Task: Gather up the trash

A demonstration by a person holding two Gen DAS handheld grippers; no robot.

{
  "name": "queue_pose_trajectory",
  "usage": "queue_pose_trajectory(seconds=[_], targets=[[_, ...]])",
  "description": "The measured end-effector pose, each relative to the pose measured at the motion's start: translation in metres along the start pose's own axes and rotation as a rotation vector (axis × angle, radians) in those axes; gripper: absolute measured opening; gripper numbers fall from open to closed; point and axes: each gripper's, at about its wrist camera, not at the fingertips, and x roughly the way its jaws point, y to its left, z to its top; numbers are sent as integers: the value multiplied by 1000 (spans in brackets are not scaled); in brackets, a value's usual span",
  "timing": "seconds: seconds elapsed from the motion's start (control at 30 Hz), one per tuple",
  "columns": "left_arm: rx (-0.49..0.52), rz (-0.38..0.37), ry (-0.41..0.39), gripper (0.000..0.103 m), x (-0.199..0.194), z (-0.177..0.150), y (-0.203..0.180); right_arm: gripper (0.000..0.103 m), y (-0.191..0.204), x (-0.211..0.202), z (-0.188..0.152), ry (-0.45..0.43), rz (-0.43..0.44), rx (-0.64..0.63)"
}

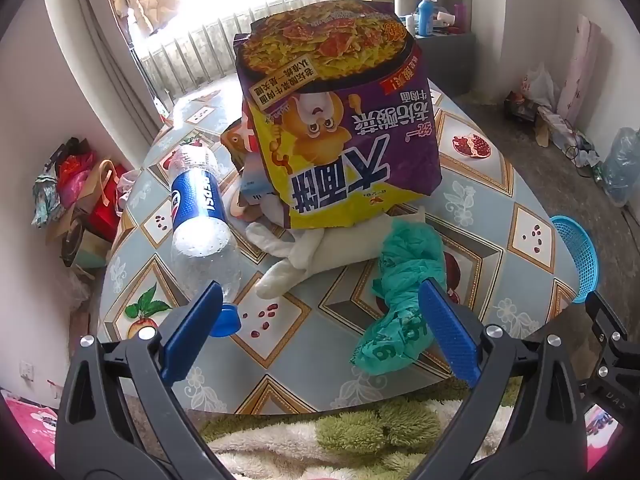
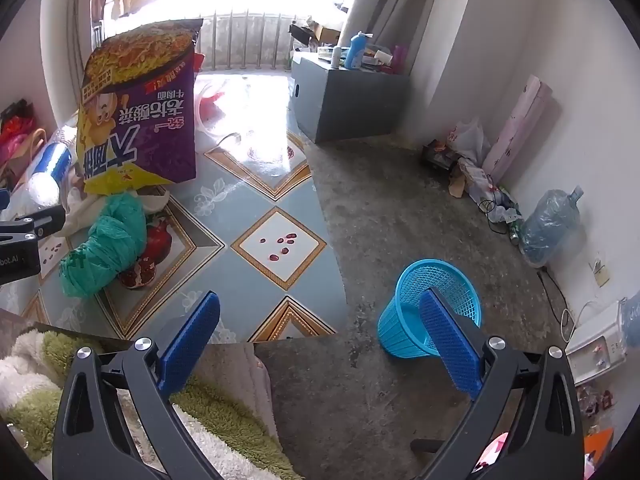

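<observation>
both our tongs, left (image 1: pixel 320 328) and right (image 2: pixel 320 332), spread, pinching nothing. noodle bag (image 1: pixel 340 120) hides small items behind it, unidentifiable. blue basket (image 1: pixel 576 256) cut by surface (image 1: pixel 480 200) edge.

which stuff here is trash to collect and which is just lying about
For the job:
noodle bag
Pepsi bottle
green plastic bag
white glove
blue basket

Just lying about:
grey cabinet
water jug
bags by the wall

Noodle bag (image 1: pixel 340 120) upright; Pepsi bottle (image 1: pixel 198 216) lying beside
</observation>
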Motion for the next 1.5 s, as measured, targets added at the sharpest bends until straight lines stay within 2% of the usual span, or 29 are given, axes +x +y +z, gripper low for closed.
queue_pose_trajectory(seconds=[0.4, 1.5], targets=[[2, 15, 10, 94, 3, 0, -10, 97, 2, 2, 1, 6, 5, -4], [-5, -5, 7, 94, 2, 0, -2, 97, 4, -1, 2, 2, 4, 1]])
